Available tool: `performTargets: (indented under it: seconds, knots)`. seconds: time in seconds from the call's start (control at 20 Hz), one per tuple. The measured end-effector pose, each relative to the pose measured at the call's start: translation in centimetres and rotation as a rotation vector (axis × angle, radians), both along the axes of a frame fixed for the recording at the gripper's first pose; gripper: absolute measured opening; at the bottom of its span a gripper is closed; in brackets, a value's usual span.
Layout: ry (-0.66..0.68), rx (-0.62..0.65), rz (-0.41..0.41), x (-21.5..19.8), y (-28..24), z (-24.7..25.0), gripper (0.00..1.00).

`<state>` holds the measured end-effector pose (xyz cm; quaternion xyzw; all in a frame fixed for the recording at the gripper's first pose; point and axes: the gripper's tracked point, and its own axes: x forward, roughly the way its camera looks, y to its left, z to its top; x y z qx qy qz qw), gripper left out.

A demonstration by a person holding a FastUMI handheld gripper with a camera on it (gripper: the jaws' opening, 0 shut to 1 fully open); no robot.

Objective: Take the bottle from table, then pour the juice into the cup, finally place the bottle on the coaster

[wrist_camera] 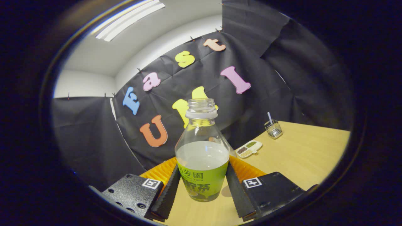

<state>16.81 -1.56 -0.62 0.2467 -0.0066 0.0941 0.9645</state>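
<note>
Bottle (202,157) uncapped, green label, half full; claw (202,191) clamped on it.

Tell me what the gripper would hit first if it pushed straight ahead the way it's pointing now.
Nothing new at once: the gripper already clamps the clear, uncapped plastic bottle with the green label. Beyond the bottle, the ridged orange coaster looks nearest, then the black cloth wall, though depth is unclear.

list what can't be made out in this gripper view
- Clear open-topped plastic bottle with green label, between the tongs: its base is hidden by its own body, and actual finger contact can't be confirmed.
- Orange ridged object: mostly hidden behind the bottle and fingers.
- Small white divided dish: contents too small to identify.
</note>
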Motion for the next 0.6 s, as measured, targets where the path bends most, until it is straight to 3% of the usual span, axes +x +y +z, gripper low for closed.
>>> performTargets:
  seconds: [0.3, 0.6]
  knots:
    - [-0.089, -0.153, -0.094, 0.7, 0.2, 0.7, 0.81]
    - [-0.017, -0.318, -0.148, 3.2, 1.2, -3.1, 0.81]
